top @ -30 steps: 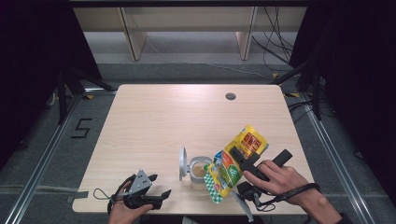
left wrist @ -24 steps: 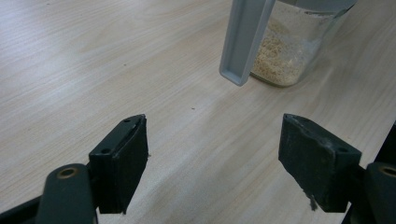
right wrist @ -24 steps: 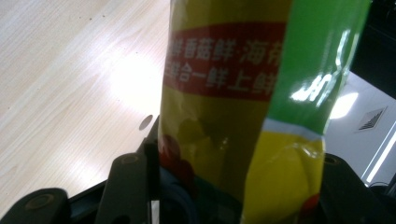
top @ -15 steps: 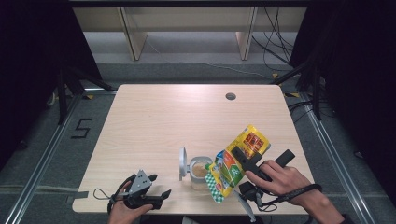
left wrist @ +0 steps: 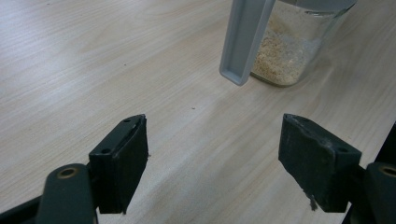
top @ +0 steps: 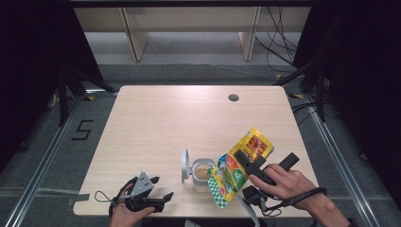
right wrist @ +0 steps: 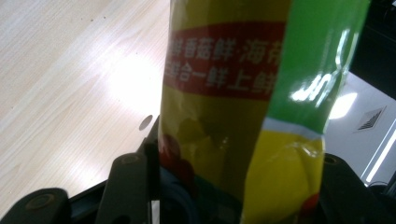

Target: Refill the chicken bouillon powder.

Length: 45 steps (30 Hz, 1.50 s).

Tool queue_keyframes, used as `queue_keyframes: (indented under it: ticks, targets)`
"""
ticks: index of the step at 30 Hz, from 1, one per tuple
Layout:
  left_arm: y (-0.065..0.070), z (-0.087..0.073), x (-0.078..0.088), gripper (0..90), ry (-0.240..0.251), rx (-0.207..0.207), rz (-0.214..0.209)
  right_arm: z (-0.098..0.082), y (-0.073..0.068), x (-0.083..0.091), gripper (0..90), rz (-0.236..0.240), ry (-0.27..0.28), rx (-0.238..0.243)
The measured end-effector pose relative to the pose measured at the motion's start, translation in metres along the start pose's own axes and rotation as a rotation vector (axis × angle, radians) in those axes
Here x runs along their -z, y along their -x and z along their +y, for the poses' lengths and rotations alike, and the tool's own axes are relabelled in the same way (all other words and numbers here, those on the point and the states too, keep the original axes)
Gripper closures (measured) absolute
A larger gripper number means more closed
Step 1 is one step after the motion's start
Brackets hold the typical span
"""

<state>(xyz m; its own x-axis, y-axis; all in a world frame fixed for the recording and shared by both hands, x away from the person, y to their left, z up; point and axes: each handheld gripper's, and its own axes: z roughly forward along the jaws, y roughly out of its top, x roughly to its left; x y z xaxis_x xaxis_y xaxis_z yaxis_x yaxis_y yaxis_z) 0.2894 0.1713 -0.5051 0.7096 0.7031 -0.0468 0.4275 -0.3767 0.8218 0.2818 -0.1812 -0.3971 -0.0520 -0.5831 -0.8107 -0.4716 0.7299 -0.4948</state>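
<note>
From the high view, the right hand-held gripper [top: 249, 163] grasps a yellow-and-green printed plastic pouch [top: 239, 166], tilted mouth-down over a clear glass jar with a grey flip lid [top: 202, 173] near the front edge of the pale wooden bench [top: 156, 123]. The left hand-held gripper [top: 161, 198] rests released just left of it.

In the left gripper view, its jaws stand wide apart, the jar [left wrist: 292, 44] of beige granules ahead.

In the right gripper view, the pouch [right wrist: 243, 116] sits clamped between the jaws.

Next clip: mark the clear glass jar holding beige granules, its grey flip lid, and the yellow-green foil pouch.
Clear glass jar holding beige granules [left wrist: 285, 56], left gripper view, on the granule-filled wall.
Grey flip lid [top: 185, 166], high view, on the upright open lid.
Yellow-green foil pouch [top: 236, 168], high view, on its printed front face.
</note>
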Motion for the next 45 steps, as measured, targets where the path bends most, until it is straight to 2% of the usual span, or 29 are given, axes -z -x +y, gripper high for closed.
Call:
queue_keyframes:
  ticks: [4, 5, 6, 7, 8, 9, 11, 19, 32, 36, 37, 40, 41, 45]
  targets:
    - [0.0, 0.0, 0.0, 23.9, -0.001, -0.003, -0.002, 0.001, 0.001, 0.001, 53.0, -0.003, 0.003, 0.002]
    - [0.0, 0.0, 0.0, 23.9, -0.002, -0.003, -0.002, 0.002, 0.001, 0.001, 53.0, 0.017, 0.003, -0.003]
    - [0.0, 0.0, 0.0, 23.9, -0.002, -0.001, -0.002, 0.003, 0.001, 0.001, 53.0, 0.014, 0.011, -0.006]
    - [0.0, 0.0, 0.0, 23.9, -0.002, -0.001, 0.001, 0.003, 0.0, 0.002, 53.0, -0.011, 0.014, -0.008]
    - [0.0, 0.0, 0.0, 23.9, -0.002, -0.001, 0.001, 0.003, 0.0, 0.002, 53.0, -0.011, 0.014, -0.008]
    - [0.0, 0.0, 0.0, 23.9, 0.004, -0.003, 0.003, 0.005, -0.002, -0.001, 53.0, -0.054, 0.061, -0.035]
    - [0.0, 0.0, 0.0, 23.9, 0.004, -0.001, 0.003, 0.006, -0.001, -0.002, 53.0, -0.043, 0.063, -0.035]
    - [0.0, 0.0, 0.0, 23.9, 0.007, -0.006, 0.008, 0.01, 0.003, -0.012, 53.1, -0.064, 0.089, -0.038]
    - [0.0, 0.0, 0.0, 23.9, 0.003, -0.011, 0.004, 0.004, 0.003, -0.019, 53.3, -0.056, 0.067, -0.057]
    - [0.0, 0.0, 0.0, 23.9, 0.002, -0.012, 0.003, 0.001, 0.001, -0.015, 53.3, -0.06, 0.053, -0.059]
    - [0.002, -0.001, 0.0, 23.9, 0.001, 0.017, 0.002, 0.0, 0.001, -0.015, 53.3, -0.059, 0.05, -0.055]
    - [0.001, 0.0, 0.0, 23.9, 0.001, 0.003, 0.002, -0.001, -0.001, -0.012, 53.3, -0.06, 0.048, -0.059]
    - [0.002, -0.001, 0.0, 23.9, 0.002, 0.015, 0.002, -0.001, -0.001, -0.011, 53.3, -0.056, 0.045, -0.053]
    - [0.001, -0.001, 0.0, 23.9, 0.002, 0.015, 0.002, 0.0, -0.003, -0.006, 53.3, -0.056, 0.047, -0.052]
